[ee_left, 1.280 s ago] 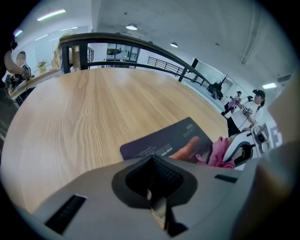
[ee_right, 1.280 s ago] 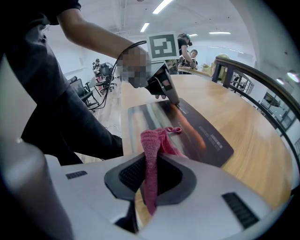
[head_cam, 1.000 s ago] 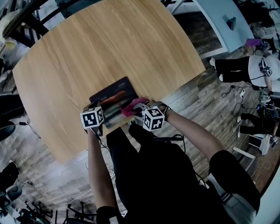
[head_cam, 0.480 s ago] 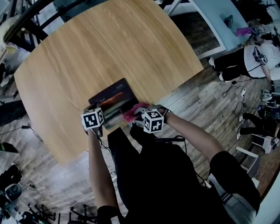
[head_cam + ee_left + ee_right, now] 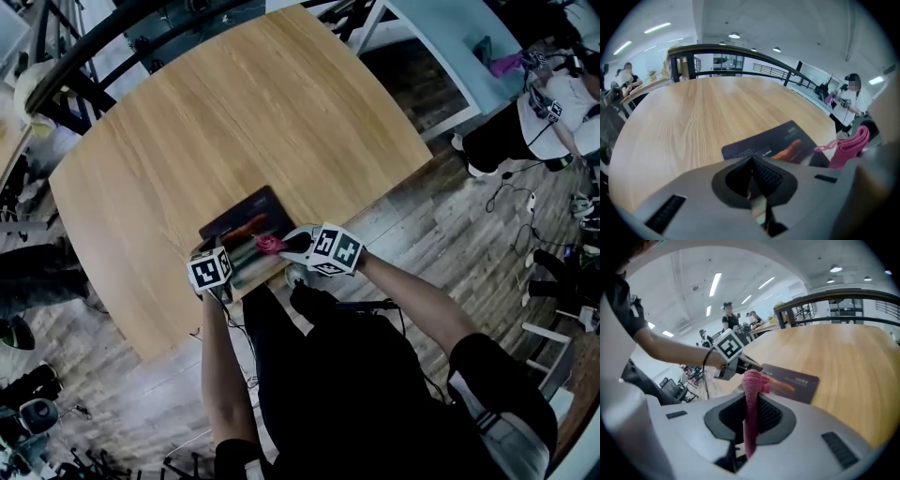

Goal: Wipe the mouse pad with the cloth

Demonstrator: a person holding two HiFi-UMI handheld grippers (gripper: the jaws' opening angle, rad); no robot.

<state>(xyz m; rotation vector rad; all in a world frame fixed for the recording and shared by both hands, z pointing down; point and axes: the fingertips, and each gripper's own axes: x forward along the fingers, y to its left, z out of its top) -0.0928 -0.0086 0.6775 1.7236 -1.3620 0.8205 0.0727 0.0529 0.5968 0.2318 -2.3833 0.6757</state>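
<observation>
Tabletop [image 5: 234, 122] holds mouse pad [image 5: 780, 143]; right gripper [image 5: 749, 425] jaws pinch cloth [image 5: 752, 380], left gripper [image 5: 751, 173] jaws closed.

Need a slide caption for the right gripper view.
Right hand-held gripper clamps the pink cloth, mouse pad ahead on the wooden table, left hand-held gripper beyond.

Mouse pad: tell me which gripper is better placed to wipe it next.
Right. The right gripper has its jaws shut on the pink cloth, at the mouse pad's near edge. The left gripper, jaws together, holds no cloth.
</observation>
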